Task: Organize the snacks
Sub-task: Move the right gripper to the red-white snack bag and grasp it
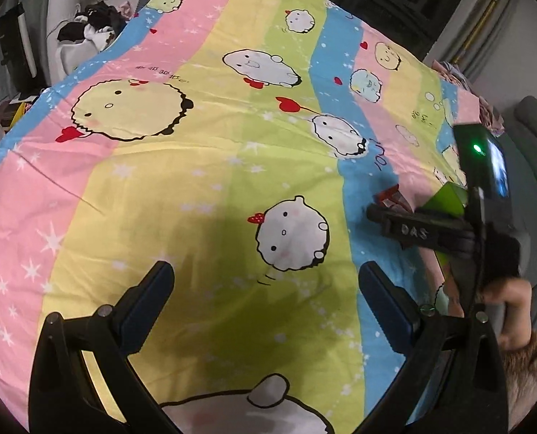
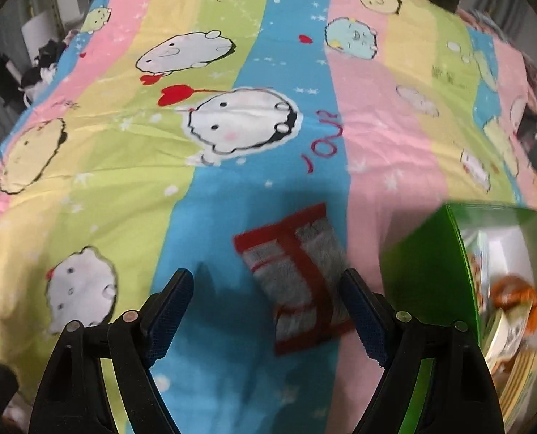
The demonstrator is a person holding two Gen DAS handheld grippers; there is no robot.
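A red and silver snack packet (image 2: 301,278) lies flat on the blue stripe of the cartoon bedsheet (image 2: 232,54). My right gripper (image 2: 268,300) is open and hovers just above it, the packet lying nearer the right finger. A green snack box (image 2: 463,271) with several packets inside stands at the right. In the left wrist view my left gripper (image 1: 264,289) is open and empty over the yellow-green stripes. The right gripper's body (image 1: 431,228) shows at the right there, with a corner of the packet (image 1: 389,197) and the green box (image 1: 445,197) behind it.
The striped sheet (image 1: 196,181) covers the whole bed. A pile of dark clothes (image 1: 94,25) lies beyond the far left corner. Boxes (image 1: 0,126) sit on the floor at the left. A grey chair (image 1: 536,130) stands at the right.
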